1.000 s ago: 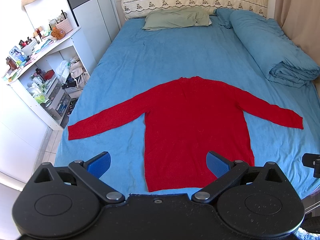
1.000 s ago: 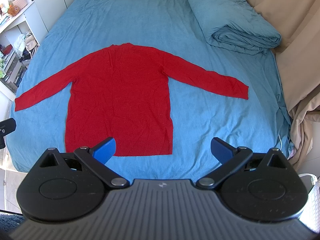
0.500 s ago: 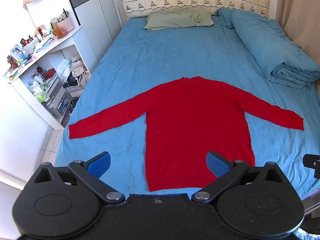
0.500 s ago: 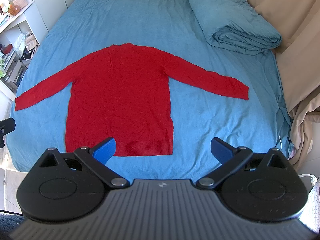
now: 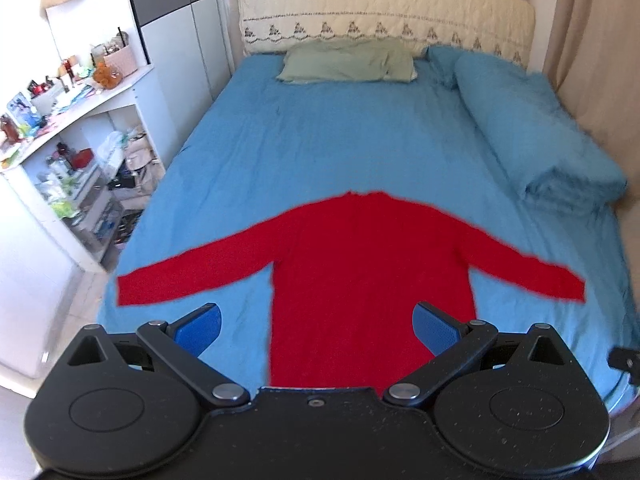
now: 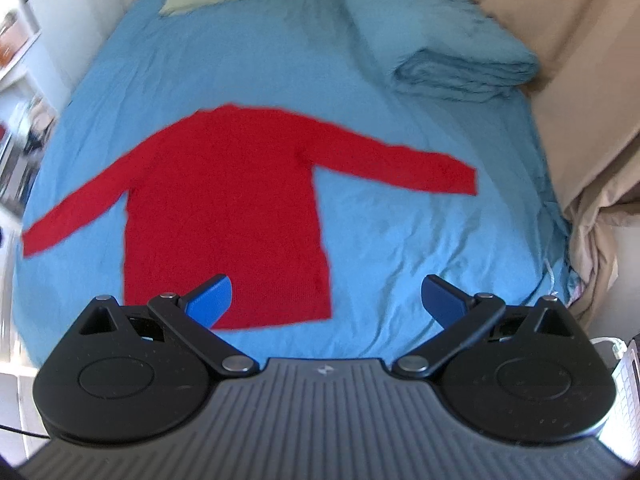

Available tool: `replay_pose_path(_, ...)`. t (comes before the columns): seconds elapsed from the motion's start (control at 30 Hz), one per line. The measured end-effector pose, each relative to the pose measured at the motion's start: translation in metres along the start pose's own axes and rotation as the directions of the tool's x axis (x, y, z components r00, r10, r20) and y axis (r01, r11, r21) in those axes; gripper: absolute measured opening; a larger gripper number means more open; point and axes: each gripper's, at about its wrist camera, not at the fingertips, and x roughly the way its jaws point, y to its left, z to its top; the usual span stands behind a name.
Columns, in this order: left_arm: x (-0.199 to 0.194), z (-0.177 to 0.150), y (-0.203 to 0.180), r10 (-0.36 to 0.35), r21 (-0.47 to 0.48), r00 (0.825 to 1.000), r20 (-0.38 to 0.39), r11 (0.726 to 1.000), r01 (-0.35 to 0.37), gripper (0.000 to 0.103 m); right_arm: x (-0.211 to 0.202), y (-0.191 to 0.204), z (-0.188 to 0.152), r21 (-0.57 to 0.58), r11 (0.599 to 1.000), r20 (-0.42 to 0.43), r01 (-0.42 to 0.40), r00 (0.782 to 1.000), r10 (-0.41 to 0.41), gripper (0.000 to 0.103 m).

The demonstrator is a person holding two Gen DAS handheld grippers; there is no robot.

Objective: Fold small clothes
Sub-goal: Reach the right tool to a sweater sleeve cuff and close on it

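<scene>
Hovering with the left gripper (image 5: 316,326) and right gripper (image 6: 326,294) spread wide and empty, we see the red sweater (image 6: 224,196) laid flat, sleeves out, ready for folding.

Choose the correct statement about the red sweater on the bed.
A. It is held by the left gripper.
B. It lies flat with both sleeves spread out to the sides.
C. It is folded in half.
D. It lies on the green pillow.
B: the red sweater lies flat on the blue bed sheet, one sleeve out to each side, and both grippers are open and hold nothing.

sweater (image 5: 372,276) red | sheet (image 5: 340,136) blue | pillow (image 5: 348,60) sage green
</scene>
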Motion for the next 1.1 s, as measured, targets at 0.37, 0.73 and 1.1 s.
replay_pose_path(0.37,0.13,0.087,-0.072,-0.039,0.011,0.996,0.078,0.999,0.038,0.103,0.09,-0.124,0.074,0.228,0.965,0.158,0.131,0.973,-0.169,0.103)
replay_pose_path(0.73,0.34,0.097,-0.163,-0.003,0.016,1.0,0.01,1.0,0.002,0.103,0.314,-0.245,0.092,0.282,0.94,0.066,0.191,0.974,-0.217,0.103)
replay_pose_path(1.1,0.51,0.078,-0.212,0.008,0.042,0.999,-0.048,0.999,-0.006,0.103,0.482,-0.303,0.059,0.38,0.911,0.005,0.164,0.984,-0.179,0.092)
